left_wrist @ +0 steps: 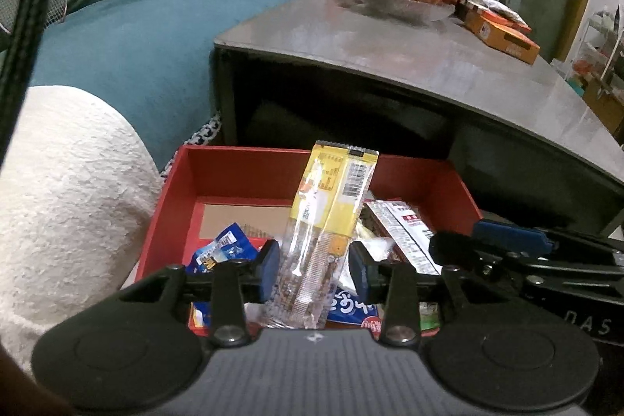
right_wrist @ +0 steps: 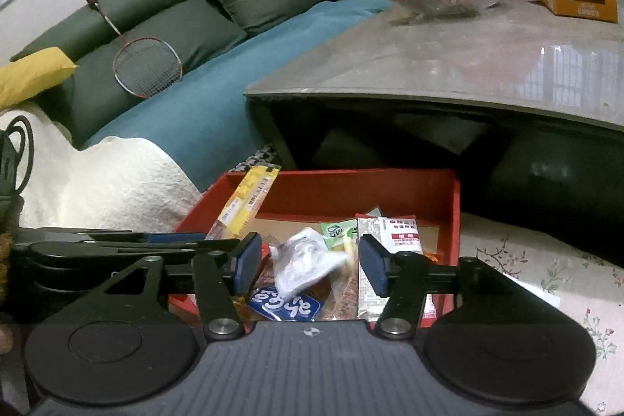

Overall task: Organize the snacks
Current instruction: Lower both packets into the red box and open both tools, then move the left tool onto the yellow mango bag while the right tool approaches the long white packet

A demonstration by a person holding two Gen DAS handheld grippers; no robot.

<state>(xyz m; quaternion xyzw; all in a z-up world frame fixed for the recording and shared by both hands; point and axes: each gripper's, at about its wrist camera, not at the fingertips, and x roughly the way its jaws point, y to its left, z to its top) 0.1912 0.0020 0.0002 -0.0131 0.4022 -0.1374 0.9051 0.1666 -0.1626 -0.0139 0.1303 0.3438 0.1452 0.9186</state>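
the left gripper (left_wrist: 315,269) is holding a long yellow-and-clear snack packet (left_wrist: 331,221) upright over the red box (left_wrist: 249,170), jaws narrowed onto its lower end. the right gripper (right_wrist: 308,262) is hanging with jaws wide apart above a white wrapper (right_wrist: 304,262), not pressing it. the box is sitting on the floor by the table (right_wrist: 468,57) edge, with other packets piled along its near and right sides

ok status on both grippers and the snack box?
Left gripper: a long yellow snack packet stands between its fingers, over the red box. Right gripper open above a white wrapper. Nothing in the way.
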